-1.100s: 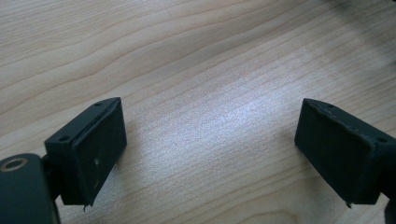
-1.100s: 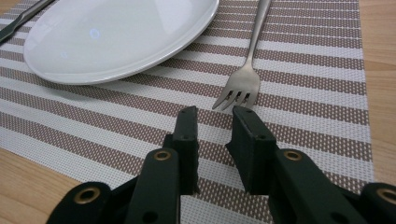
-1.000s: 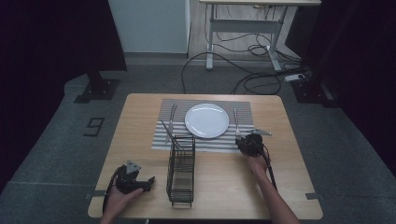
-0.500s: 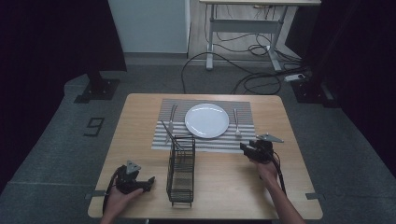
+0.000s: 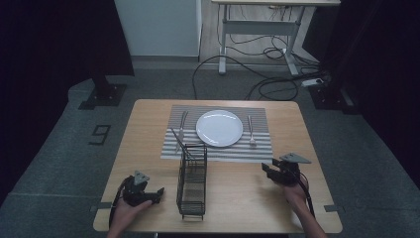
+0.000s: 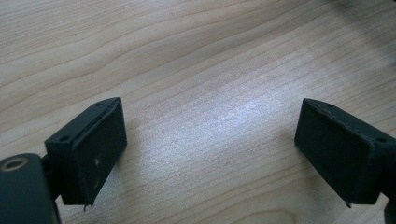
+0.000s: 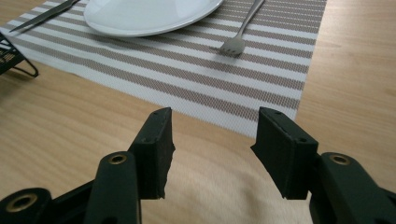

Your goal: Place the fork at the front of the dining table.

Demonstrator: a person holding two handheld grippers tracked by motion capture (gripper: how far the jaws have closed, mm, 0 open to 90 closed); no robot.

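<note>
A white plate (image 5: 219, 128) sits mid-way on a striped placemat (image 5: 257, 148). A fork (image 5: 250, 130) lies to its right and a knife (image 5: 182, 125) to its left. In the right gripper view the fork (image 7: 236, 44) and plate (image 7: 149, 11) lie ahead of my right gripper (image 7: 212, 140). Its jaws have just been opening, stand open, and hold nothing. In the high view the right gripper (image 5: 266, 171) hovers off the mat's near right corner. My left gripper (image 5: 157, 192) rests open at the near left; its jaws (image 6: 210, 149) frame bare wood.
A black wire rack (image 5: 192, 181) stands between the two grippers, running from the mat's near edge toward the table's front; its corner (image 7: 11, 56) shows in the right gripper view. A thin utensil (image 5: 176, 136) slants at its far end. The wooden table (image 5: 233, 203) ends just behind both hands.
My right gripper has drawn back from the placemat's right corner toward the near right of the table, and its jaws stand wider apart. The left gripper has stayed put.
</note>
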